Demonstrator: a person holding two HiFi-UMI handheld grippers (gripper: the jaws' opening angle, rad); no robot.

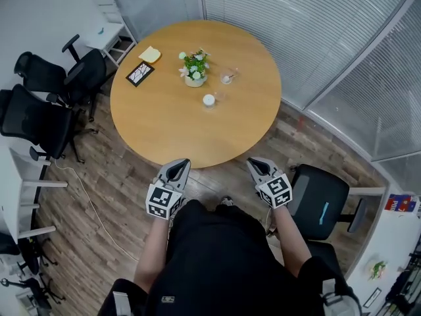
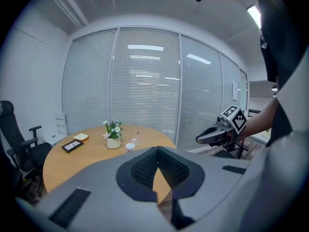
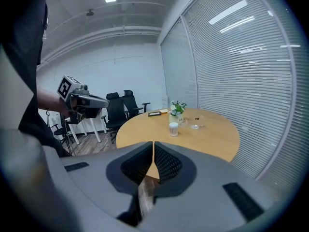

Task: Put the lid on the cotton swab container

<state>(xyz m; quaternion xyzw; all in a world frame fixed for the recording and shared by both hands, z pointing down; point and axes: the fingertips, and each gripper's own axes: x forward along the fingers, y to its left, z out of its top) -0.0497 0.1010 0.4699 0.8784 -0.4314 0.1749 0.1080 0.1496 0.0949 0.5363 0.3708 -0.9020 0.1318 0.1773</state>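
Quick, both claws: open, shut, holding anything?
Left claw: shut, holding nothing.
Right claw: shut, holding nothing.

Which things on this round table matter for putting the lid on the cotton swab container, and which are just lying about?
For the job: cotton swab container, clear lid.
Lying about: flower pot, yellow pad, black framed card.

No word, brand or number can be read anywhere. The left marker cube (image 1: pixel 164 201) and the right marker cube (image 1: pixel 276 191), each behind its jaws, bear only black-and-white squares.
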